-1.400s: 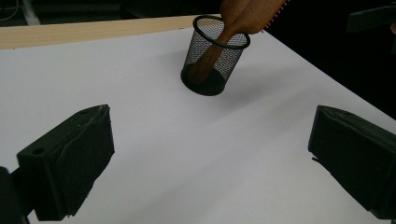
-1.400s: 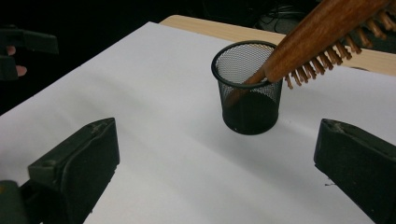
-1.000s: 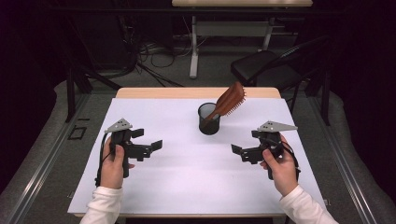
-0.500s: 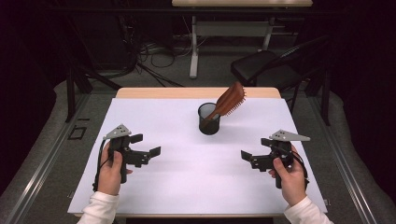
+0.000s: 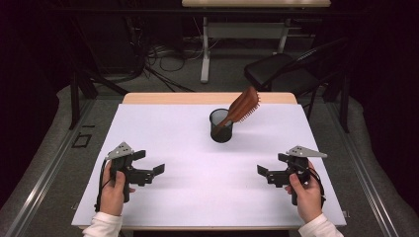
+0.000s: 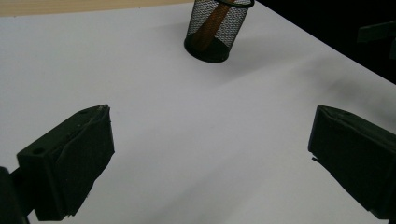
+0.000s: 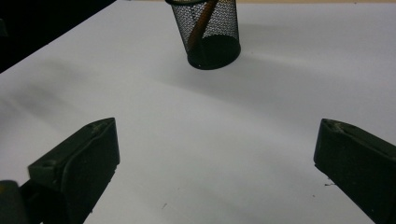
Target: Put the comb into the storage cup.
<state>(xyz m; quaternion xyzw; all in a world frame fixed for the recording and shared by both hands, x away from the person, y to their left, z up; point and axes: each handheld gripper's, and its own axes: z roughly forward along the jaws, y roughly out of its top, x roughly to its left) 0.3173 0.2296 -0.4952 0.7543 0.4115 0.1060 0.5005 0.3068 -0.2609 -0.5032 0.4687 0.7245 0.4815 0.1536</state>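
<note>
A smooth white table point(image 5: 197, 197) in a dark room — a wooden brush point(image 5: 242, 106) leans in a black mesh cup point(image 5: 221, 126); the left gripper point(image 5: 148, 165) and right gripper point(image 5: 269, 170) gape wide, empty.

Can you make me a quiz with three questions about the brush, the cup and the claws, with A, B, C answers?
1. Where is the brown hairbrush?
A. Flat on the table
B. Standing handle-down in the black mesh cup
C. Held in a claw

2. How many claws are over the white table?
A. One
B. Two
C. Three

3. How are the jaws of the left claw and the right claw?
A. Both wide open, holding nothing
B. Both shut on the hairbrush
C. One open, one shut

Answers:
1. B, as the high view shows its handle down inside the cup and its bristled head leaning out over the rim.
2. B, since each hand holds one, at the near left and the near right.
3. A, because each gripper view shows its two black jaws far apart with bare table between them.
</note>
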